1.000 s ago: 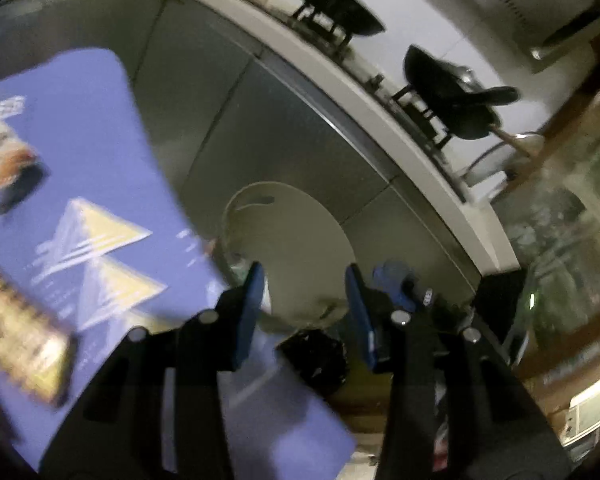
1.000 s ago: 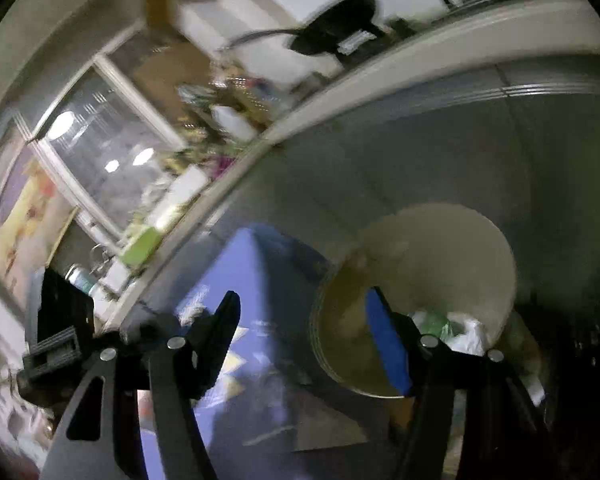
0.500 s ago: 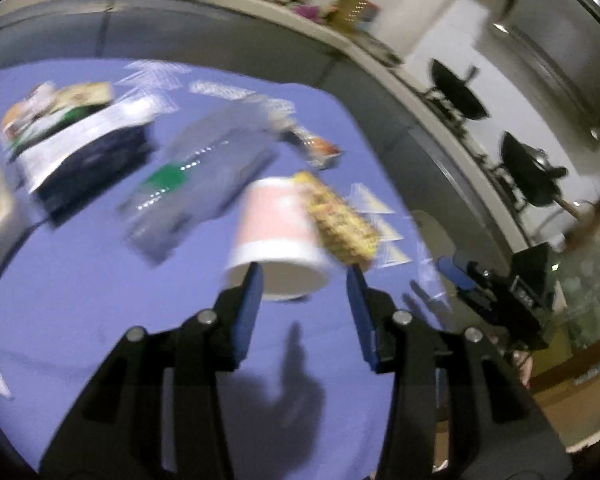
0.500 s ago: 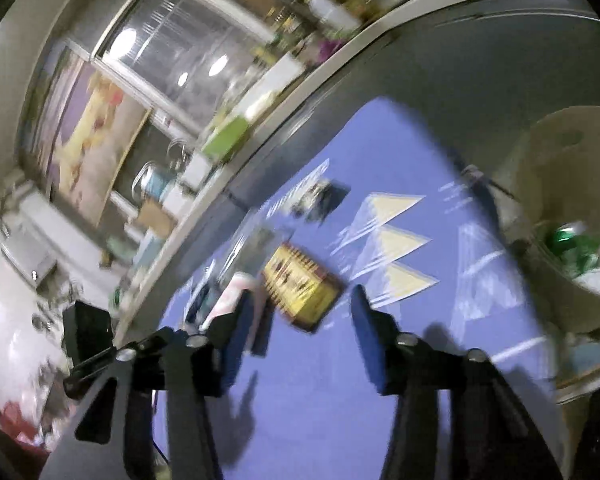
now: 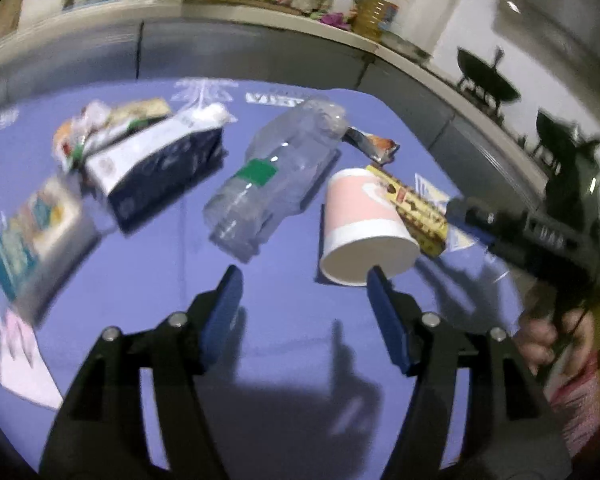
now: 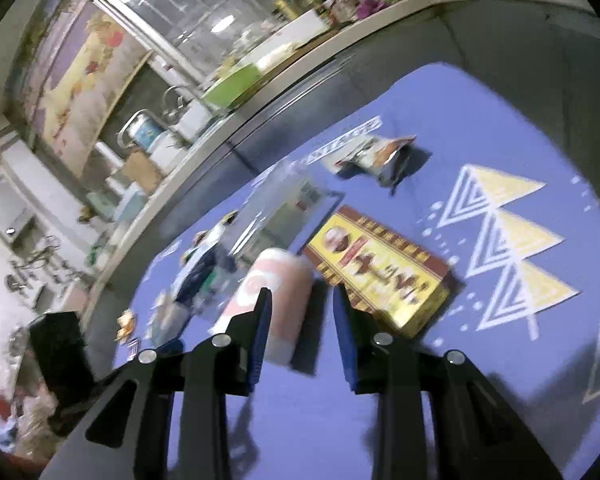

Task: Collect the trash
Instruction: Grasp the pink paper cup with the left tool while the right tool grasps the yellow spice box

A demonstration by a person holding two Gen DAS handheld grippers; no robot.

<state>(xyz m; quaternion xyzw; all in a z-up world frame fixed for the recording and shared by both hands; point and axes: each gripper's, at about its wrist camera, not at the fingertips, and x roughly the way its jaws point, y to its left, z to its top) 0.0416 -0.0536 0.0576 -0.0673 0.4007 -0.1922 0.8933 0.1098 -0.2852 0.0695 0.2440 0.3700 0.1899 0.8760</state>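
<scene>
Both grippers aim at the paper cup (image 5: 364, 226), lying on its side mid-desk: left gripper (image 5: 300, 300) jaws have just been spreading to take it, right gripper (image 6: 300, 320) jaws narrowing, both empty

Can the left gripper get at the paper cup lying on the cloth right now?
Probably yes. The left gripper is open and empty, its jaws having just widened. The cup lies on its side just ahead, mouth toward it, beside the right fingertip, with only bare cloth between.
</scene>
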